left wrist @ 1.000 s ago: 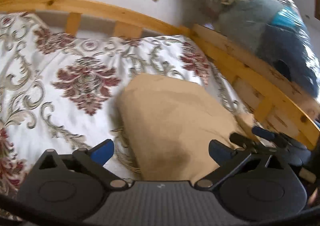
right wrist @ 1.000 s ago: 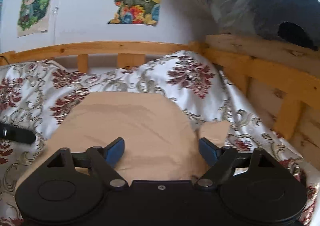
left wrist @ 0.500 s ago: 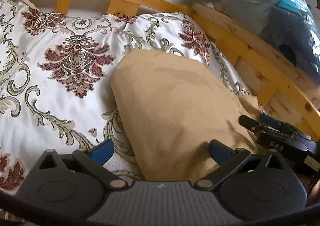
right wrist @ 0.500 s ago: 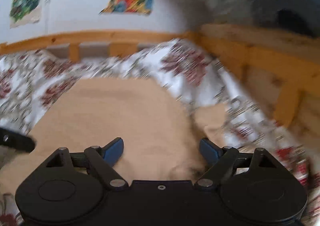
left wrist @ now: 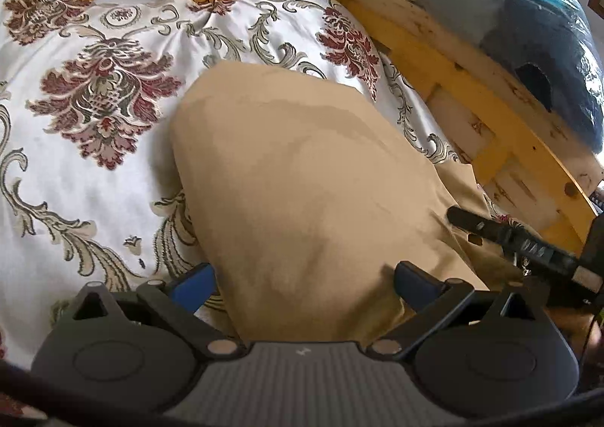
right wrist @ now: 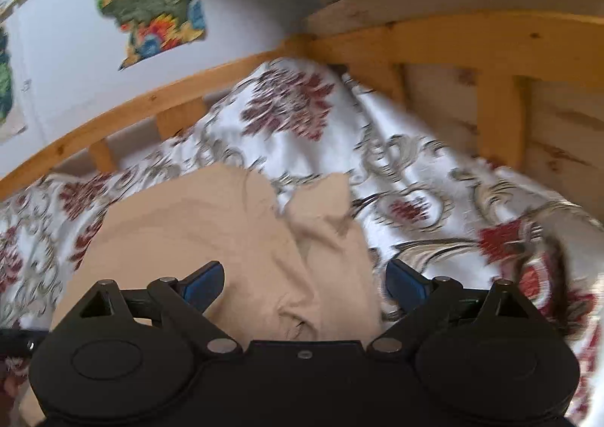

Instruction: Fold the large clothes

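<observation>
A tan garment [left wrist: 302, 193] lies folded flat on a floral bedspread [left wrist: 87, 94]. My left gripper [left wrist: 302, 281] is open, low over the garment's near left edge, with the cloth between its blue-padded fingers. The right gripper's black body shows at the right of the left wrist view [left wrist: 528, 249]. In the right wrist view the garment [right wrist: 211, 234] has a smaller flap [right wrist: 324, 208] sticking out on its right side. My right gripper [right wrist: 304, 281] is open over the garment's near right part, where the flap joins it.
A wooden bed rail [left wrist: 472, 87] runs along the far and right sides of the bed. A bulky plastic-wrapped bundle [left wrist: 528, 11] sits beyond the rail at the right. Colourful pictures [right wrist: 151, 0] hang on the white wall.
The left gripper has moved closer and lower over the garment. The right gripper has swung to the right, so the garment's flap and the bed's right corner fill its view.
</observation>
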